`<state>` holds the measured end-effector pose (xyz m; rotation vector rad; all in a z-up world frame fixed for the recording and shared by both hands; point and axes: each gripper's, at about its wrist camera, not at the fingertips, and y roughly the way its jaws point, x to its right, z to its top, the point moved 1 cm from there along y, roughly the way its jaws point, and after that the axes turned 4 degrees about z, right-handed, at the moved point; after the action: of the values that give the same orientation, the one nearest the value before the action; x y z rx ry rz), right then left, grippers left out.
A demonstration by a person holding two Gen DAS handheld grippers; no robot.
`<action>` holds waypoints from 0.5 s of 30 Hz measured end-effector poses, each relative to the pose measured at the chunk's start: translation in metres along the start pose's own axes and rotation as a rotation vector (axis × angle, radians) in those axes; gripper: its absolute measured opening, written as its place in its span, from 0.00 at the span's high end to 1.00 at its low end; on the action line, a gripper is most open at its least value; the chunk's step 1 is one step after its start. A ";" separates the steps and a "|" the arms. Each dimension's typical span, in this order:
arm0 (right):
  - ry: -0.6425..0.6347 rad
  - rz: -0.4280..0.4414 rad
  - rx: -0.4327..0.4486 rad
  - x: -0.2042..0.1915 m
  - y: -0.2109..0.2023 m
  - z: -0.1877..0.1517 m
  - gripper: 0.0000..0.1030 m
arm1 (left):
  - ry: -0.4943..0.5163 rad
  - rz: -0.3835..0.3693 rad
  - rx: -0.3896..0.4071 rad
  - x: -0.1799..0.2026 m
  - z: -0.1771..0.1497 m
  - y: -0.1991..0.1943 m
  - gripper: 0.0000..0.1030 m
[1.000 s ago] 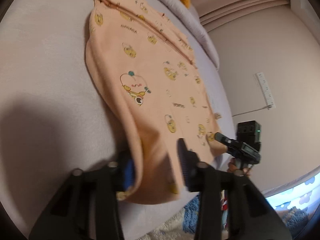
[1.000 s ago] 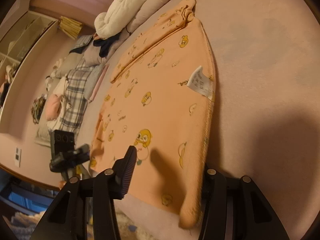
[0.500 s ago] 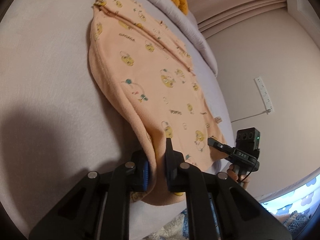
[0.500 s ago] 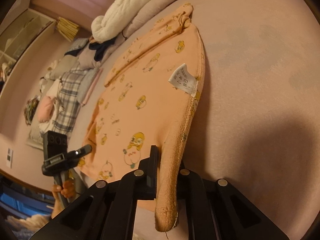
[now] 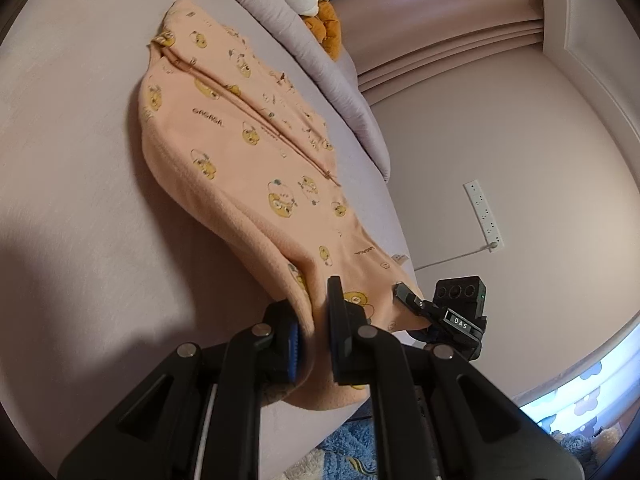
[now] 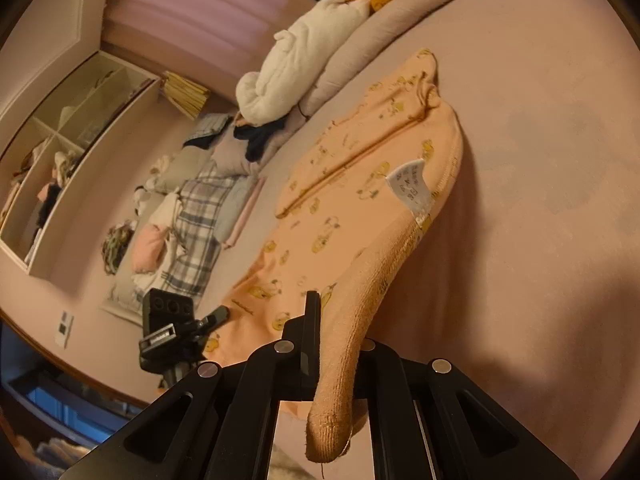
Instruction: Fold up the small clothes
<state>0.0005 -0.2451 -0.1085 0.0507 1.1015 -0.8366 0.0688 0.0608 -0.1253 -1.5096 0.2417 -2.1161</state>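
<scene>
Both grippers' jaws pinch the garment (image 5: 248, 168) hem.

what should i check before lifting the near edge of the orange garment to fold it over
1. Left gripper shut on the orange garment: ok, the near hem is bunched between its fingers.
2. Right gripper shut on the other near corner: ok, fabric is pinched and hangs below the fingers.
3. Far end of the garment flat on the bed: ok.
4. Landing area free: ok, the white care label sits on the garment's own edge; the grey bolster lies beside it, apart.
5. Both layers caught in each grip: cannot tell.
6. Both grips level with each other: cannot tell.
</scene>
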 end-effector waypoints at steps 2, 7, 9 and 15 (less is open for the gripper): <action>-0.003 0.006 0.003 -0.002 0.001 0.003 0.94 | 0.000 -0.007 0.005 0.001 0.002 -0.002 0.92; -0.015 0.019 0.016 -0.006 0.004 0.011 0.94 | 0.004 -0.004 0.025 0.002 0.009 -0.007 0.92; -0.021 0.023 0.020 -0.007 0.003 0.013 0.94 | 0.009 0.002 0.031 0.001 0.012 -0.009 0.92; -0.050 0.026 0.031 -0.013 0.004 0.024 0.94 | 0.023 0.019 0.053 0.002 0.022 -0.017 0.92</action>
<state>0.0189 -0.2453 -0.0874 0.0696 1.0388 -0.8272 0.0834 0.0771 -0.1081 -1.4480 0.2057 -2.1093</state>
